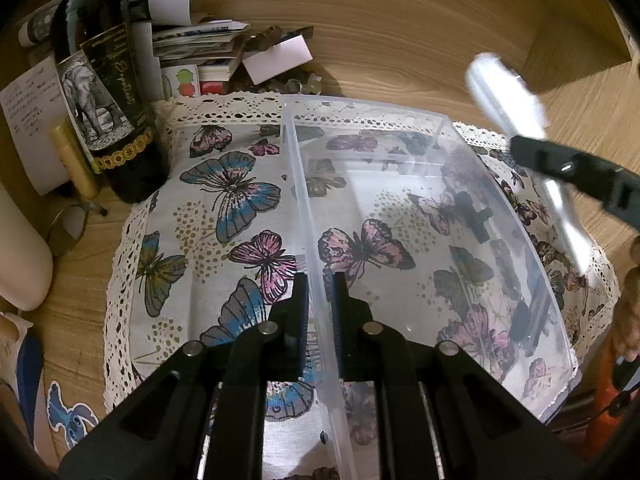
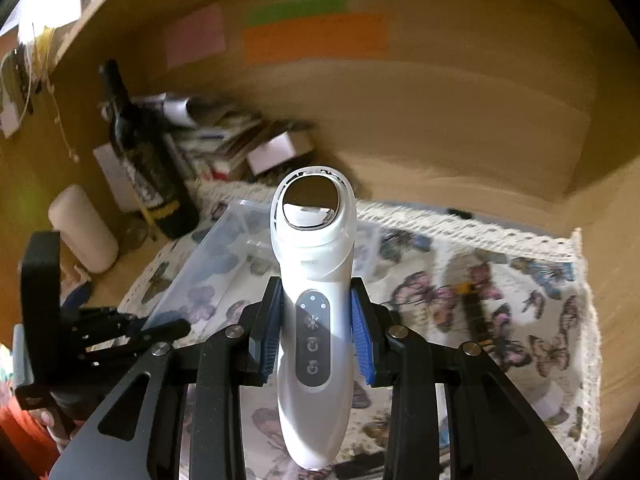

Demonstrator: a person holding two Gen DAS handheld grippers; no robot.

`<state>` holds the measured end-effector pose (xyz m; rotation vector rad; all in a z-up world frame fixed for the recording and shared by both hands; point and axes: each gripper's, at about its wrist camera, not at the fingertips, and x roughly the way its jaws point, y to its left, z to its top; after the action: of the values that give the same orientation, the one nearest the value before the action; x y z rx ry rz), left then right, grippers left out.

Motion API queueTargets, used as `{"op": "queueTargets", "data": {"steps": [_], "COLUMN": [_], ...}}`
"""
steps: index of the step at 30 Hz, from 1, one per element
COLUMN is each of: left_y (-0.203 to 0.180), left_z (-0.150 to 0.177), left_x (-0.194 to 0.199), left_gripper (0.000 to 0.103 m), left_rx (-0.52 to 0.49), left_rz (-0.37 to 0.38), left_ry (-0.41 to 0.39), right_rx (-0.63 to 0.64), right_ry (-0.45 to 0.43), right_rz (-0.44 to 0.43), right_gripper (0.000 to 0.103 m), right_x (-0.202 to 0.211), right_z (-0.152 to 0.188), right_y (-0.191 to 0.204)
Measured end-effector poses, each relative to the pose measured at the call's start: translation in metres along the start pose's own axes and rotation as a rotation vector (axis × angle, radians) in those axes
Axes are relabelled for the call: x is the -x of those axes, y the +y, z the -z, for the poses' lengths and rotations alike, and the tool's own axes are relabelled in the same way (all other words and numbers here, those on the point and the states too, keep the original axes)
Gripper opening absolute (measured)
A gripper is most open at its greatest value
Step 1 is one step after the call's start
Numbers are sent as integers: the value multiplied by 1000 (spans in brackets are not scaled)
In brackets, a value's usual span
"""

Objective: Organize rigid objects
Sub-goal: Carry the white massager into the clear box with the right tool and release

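Covering most of the wooden desk, a butterfly-print cloth with lace edging lies beneath both tongs.

Clear plastic bin: translucent, rectangular, resting on the cloth. One long wall runs straight ahead between the fingers of the left gripper, which is clenched on that wall; the bin body extends to its right. Dark shapes seen through the far wall are distorted and cannot be identified. In the right wrist view the bin sits ahead and to the left, partly hidden behind the held device.

Dark wine bottle: elephant label, upright, ahead and left of the left gripper, off the cloth's corner. Neck cut off by the frame edge.

Stack of papers and booklets: behind the bottle, against the back panel; details unreadable.

White handheld device: smooth elongated body, round mirrored metal head, grey oval panel with three buttons and small indicator dots. Grasped at mid-body between the blue pads of the right gripper, head pointing forward, held above the cloth. Small grey lettering under the head is illegible. In the left wrist view the device appears as a motion-blurred white streak, up and to the right, beyond the bin.
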<state>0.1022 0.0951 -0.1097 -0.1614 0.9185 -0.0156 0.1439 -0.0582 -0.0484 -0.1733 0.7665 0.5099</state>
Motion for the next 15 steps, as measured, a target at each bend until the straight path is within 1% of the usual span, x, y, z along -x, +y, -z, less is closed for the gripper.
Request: {"op": "queueTargets", "data": {"steps": [9,15], "left_y": [2,2], "left_z": [-1,-2], "left_x": [1,1], "left_gripper": [12,13], "left_rx": [-4,0], "left_rz": [15,17], "left_ry": [2,5], "right_rx": [37,62], "right_ry": [144,190], "right_rz": [-12,-24], "right_gripper": [29,30], "right_x": [-44,-54], "right_z": [2,6], "right_y": [15,18]}}
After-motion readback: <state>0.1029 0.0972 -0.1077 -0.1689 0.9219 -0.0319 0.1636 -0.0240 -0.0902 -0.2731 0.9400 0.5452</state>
